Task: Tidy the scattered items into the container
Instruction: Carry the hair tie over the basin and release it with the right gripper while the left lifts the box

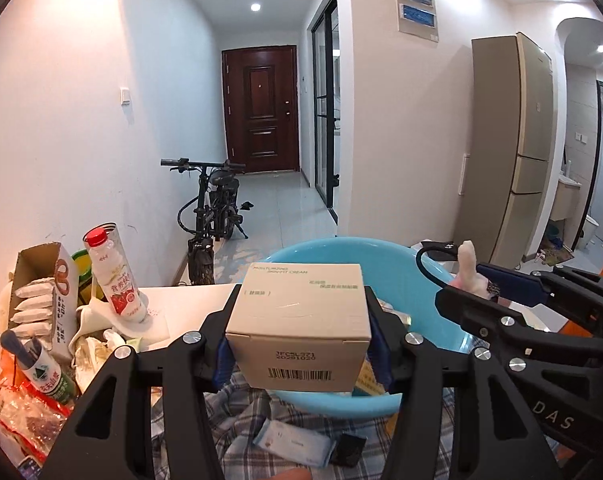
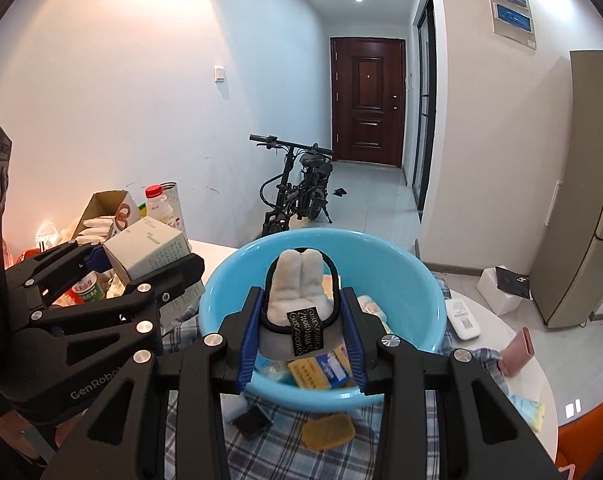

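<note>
Left wrist view
- Left claw [image 1: 299, 330]: pinched a cream box [image 1: 299, 322] by its two side faces, barcode end toward the camera.
- Box position: held up off the table, over the near rim of the blue basin [image 1: 385, 258].
- Right claw [image 1: 473, 286]: entered from the right, over the basin's right side, gripping a plush headband [image 1: 469, 270].
- Left-hand clutter: milk bottle [image 1: 115, 276] with a red cap, leaning; open snack carton [image 1: 45, 296] beside it.
- Near edge: wipes packet [image 1: 293, 442] lay on the plaid cloth [image 1: 237, 412], outside the basin.

Right wrist view
- Right claw [image 2: 301, 322]: closed on the headband [image 2: 299, 290], ears up, black tag hanging toward the camera.
- Headband position: over the basin [image 2: 417, 280], above packets already lying inside.
- Left claw [image 2: 141, 258]: at left with the box [image 2: 147, 246], beside the basin's left rim, apparently not yet over the middle.
- Loose items: tan pouch [image 2: 327, 432] and dark square [image 2: 251, 420] on the cloth [image 2: 285, 456] by the basin.

Judgement
- Step: both claws carrying loads to the drop.
- Next move: likely spread the right claw first, bring the box further in, lower it, then release.
</note>
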The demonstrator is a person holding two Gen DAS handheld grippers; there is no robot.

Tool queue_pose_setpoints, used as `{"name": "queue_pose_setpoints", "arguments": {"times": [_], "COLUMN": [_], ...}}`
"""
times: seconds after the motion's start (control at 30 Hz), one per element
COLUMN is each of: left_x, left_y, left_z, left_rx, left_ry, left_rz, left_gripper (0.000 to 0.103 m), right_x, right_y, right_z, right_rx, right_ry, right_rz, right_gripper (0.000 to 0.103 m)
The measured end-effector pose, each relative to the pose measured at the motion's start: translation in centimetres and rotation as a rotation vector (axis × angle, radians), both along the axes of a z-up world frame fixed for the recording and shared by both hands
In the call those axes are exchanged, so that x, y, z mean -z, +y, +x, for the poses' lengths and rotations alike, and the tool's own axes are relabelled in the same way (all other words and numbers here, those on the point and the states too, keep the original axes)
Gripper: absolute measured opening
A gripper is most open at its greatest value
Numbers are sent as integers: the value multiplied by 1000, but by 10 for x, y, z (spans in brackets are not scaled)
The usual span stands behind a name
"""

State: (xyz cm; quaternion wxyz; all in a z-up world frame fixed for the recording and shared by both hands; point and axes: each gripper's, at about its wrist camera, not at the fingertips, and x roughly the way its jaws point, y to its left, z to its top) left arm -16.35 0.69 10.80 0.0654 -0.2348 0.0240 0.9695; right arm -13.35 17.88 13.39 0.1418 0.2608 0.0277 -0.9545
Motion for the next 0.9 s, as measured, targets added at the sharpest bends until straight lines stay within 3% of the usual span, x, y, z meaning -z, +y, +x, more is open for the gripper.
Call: {"name": "queue_pose_setpoints", "arguments": {"times": [0.47,0.9], "left_x": [29,41], "left_y": [4,3], "left_z": [-63,-76], "left_rx": [-32,-27], "left_ry": [-35,-75], "left_rz": [-30,-8], "left_gripper": [53,53], "right_x": [28,47], "right_y": [0,-2], "right_z": [-77,-94], "right_rx": [24,49], "right_ry": [-49,-85], "right_rz": [-9,53], "right_gripper": [40,40]}}
